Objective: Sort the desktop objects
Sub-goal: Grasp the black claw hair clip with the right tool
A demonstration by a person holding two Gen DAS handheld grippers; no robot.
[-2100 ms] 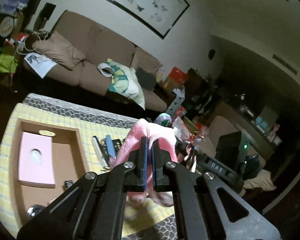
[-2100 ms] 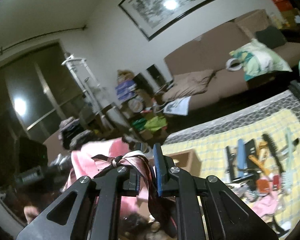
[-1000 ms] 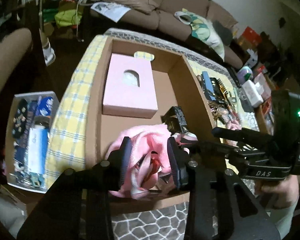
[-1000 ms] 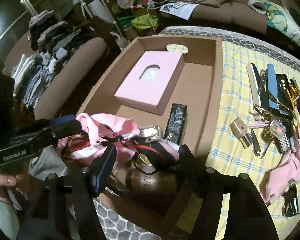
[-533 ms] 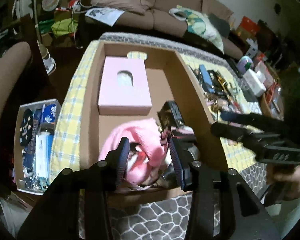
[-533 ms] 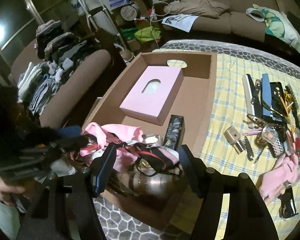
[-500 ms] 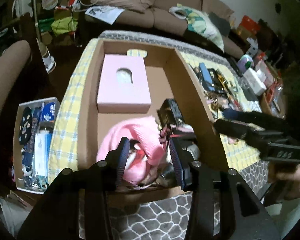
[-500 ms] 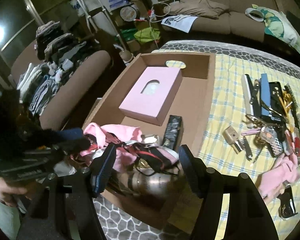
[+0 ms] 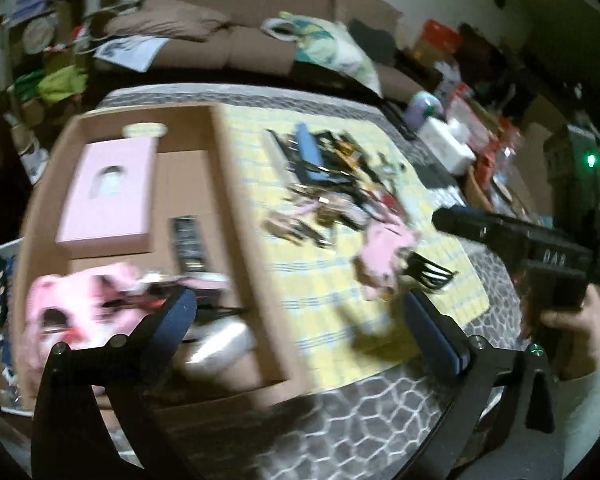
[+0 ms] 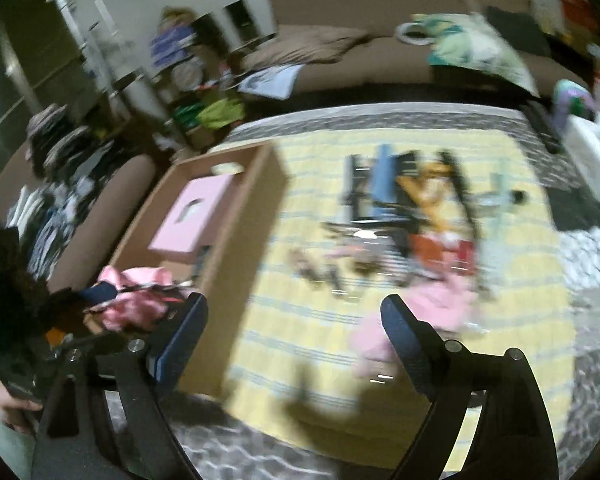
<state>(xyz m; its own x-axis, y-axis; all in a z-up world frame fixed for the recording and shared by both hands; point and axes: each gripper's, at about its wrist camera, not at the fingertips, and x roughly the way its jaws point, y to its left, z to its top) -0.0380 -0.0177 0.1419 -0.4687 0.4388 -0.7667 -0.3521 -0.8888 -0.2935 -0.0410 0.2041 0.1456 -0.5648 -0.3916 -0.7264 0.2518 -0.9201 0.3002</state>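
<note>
Left claw [image 9: 300, 312]: I see its jaws spreading wide, nothing between them.
Right claw [image 10: 294, 314]: my view shows it opening too, empty.
Pink bundle [image 9: 80, 300]: lies inside the cardboard box [image 9: 244, 216], at its near end.
Pink box [image 9: 108, 192]: sits deeper in the same cardboard box.
Loose clutter [image 10: 412, 216]: spread over the yellow checked cloth [image 10: 300, 320] on the tabletop; blur hides details, possibly combs and clips.

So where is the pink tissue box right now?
The pink tissue box lies in the far part of the cardboard box, left in both views, beyond the pink cloth bundle.
</note>
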